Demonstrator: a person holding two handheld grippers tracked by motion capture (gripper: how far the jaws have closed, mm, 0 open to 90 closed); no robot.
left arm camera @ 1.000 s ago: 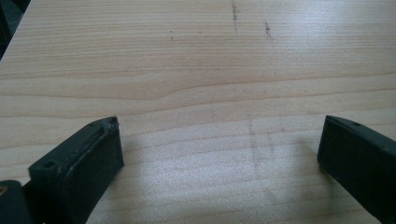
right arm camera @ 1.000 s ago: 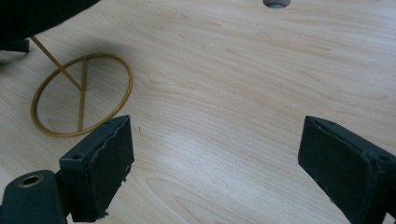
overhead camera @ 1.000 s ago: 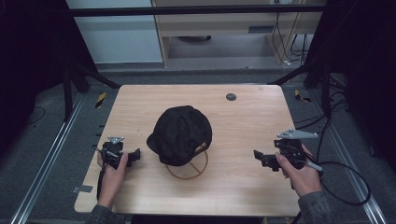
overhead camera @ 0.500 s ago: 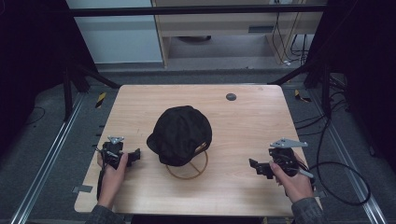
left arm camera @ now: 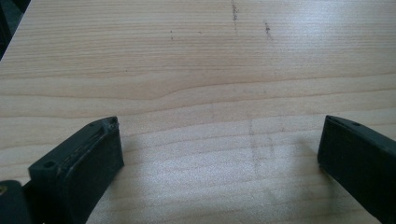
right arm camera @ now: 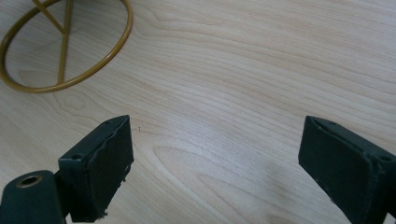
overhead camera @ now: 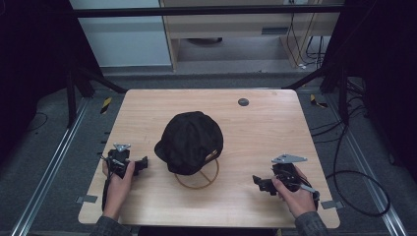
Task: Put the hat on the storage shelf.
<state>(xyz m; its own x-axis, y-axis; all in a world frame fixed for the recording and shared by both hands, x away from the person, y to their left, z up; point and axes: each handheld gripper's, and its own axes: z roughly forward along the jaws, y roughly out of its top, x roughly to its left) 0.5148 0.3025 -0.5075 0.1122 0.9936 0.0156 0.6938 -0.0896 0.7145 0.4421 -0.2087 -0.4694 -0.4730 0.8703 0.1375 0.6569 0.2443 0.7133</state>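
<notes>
I hold both tools low over the worktop [overhead camera: 275, 123], one on each side of the black cap [overhead camera: 189, 141], so either can reach it. The cap sits mid-worktop on a gold wire stand [overhead camera: 199, 178], which props it in shape; the stand's ring base pokes out on the near side. My left tool [overhead camera: 143, 161] is just left of the cap, jaws wide apart with bare wood between them. My right tool [overhead camera: 256, 181] is near right, well apart from the stand, jaws also spread and empty.
</notes>
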